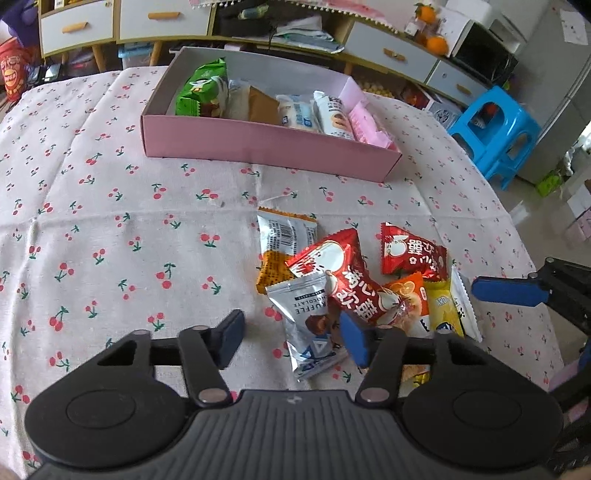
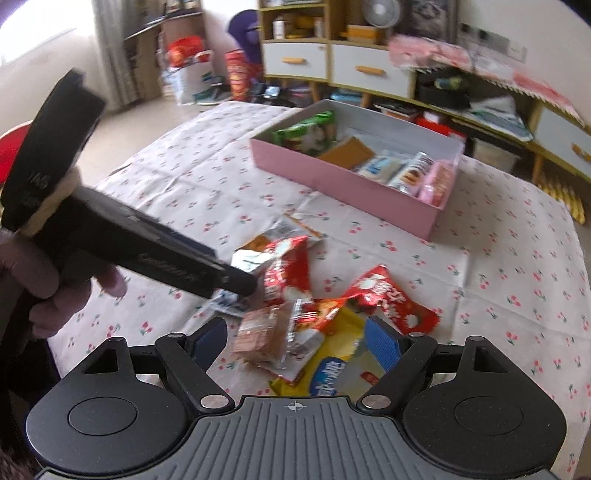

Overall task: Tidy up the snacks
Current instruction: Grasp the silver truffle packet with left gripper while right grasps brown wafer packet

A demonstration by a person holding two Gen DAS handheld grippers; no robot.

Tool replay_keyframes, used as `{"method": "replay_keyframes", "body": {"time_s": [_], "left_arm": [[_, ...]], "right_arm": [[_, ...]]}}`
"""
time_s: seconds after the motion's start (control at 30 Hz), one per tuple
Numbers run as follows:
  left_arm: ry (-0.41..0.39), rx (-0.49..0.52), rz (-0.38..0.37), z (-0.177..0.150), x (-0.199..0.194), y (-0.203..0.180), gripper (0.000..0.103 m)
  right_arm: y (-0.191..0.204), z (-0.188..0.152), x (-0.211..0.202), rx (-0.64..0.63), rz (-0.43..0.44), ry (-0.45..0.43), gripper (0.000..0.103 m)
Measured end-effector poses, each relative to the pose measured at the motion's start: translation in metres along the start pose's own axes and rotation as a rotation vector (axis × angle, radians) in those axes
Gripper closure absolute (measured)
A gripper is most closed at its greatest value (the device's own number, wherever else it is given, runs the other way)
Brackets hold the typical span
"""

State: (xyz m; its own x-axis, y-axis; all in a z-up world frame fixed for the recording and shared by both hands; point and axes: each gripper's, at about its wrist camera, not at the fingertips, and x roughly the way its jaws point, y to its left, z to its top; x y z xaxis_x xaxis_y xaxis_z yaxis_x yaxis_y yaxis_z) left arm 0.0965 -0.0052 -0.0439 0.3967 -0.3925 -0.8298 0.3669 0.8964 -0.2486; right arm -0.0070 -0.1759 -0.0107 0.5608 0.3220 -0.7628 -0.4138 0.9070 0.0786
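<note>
A pink box [image 1: 258,147] with several snack packs inside stands at the far side of the cherry-print tablecloth; it also shows in the right wrist view [image 2: 354,192]. A pile of loose snacks lies nearer. My left gripper [image 1: 293,338] is open, low over a silver truffle pack [image 1: 306,317] that lies between its fingers. Red packs [image 1: 347,269] and a yellow pack [image 1: 448,310] lie beside it. My right gripper [image 2: 295,341] is open over a brownish clear-wrapped snack [image 2: 266,336] and the yellow pack [image 2: 332,365]. It shows at the right in the left wrist view [image 1: 509,291].
The left gripper's body [image 2: 129,251] and the hand that holds it cross the left of the right wrist view. Cabinets with drawers [image 1: 110,22] stand behind the table. A blue stool [image 1: 495,129] stands off the table's right edge.
</note>
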Motion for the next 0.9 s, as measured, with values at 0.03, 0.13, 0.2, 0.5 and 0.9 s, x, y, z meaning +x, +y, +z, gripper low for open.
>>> {"method": "replay_keyframes", "body": {"time_s": [0.03,0.13,0.2,0.5,0.9], "left_arm": [[0.004,0.003,0.004,0.000,0.002,0.000,0.059],[0.012,0.009,0.002,0.001,0.003,0.001,0.080],[0.036,0.026,-0.024,0.004,0.003,0.000,0.082],[0.036,0.106,0.048,0.005,-0.009,0.008,0.084],[-0.042,0.168,0.171,-0.013,-0.010,0.026,0.057]], "right_arm": [[0.003,-0.001,0.001,-0.014,0.004,0.000,0.019],[0.012,-0.004,0.006,-0.066,0.003,-0.003,0.019],[0.019,-0.008,0.008,-0.110,0.000,-0.011,0.020],[0.042,-0.018,0.023,-0.231,-0.020,-0.013,0.028],[0.058,-0.025,0.039,-0.340,-0.125,-0.031,0.044]]}}
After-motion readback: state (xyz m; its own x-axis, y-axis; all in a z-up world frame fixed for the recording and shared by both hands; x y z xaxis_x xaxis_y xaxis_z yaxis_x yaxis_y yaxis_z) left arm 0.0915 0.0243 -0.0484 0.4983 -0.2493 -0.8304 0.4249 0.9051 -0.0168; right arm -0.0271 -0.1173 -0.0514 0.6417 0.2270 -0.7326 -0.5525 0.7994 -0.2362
